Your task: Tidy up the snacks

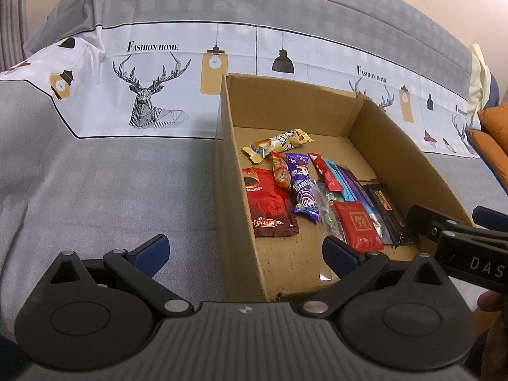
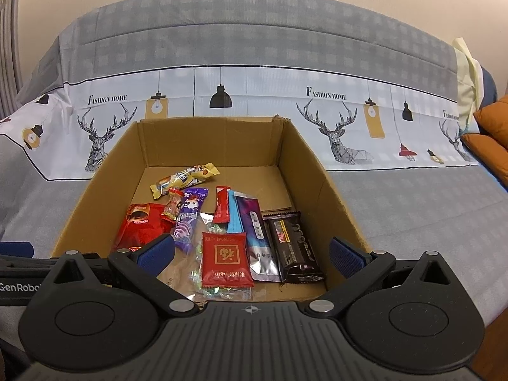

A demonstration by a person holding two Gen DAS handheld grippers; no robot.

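Both your jaws stand spread wide with nothing between them: your left gripper (image 1: 246,252) straddles the near left wall of the cardboard box (image 1: 236,209), one blue pad outside over the grey sofa cover (image 1: 95,190), the other inside over the box floor. Your right gripper (image 2: 252,252) hangs over the near rim of the same box, both pads above the snacks.

All the snacks lie inside the box, bunched toward its near half. At the back lies a yellow wrapped bar (image 2: 184,179), alone. In front of it, from left to right, are a large red pouch (image 2: 143,227), a small red-and-yellow candy (image 2: 173,208) resting on its edge, a purple packet (image 2: 189,219), a slim red stick (image 2: 222,208), a blue-and-purple sachet (image 2: 254,231) and a black bar (image 2: 293,249). A square red packet (image 2: 225,258) lies nearest you, on top of a clear bag of sweets (image 2: 206,282).

The sofa's back shows a white band printed with deer and lamps (image 2: 336,133). An orange cushion (image 2: 492,127) sits at the far right.
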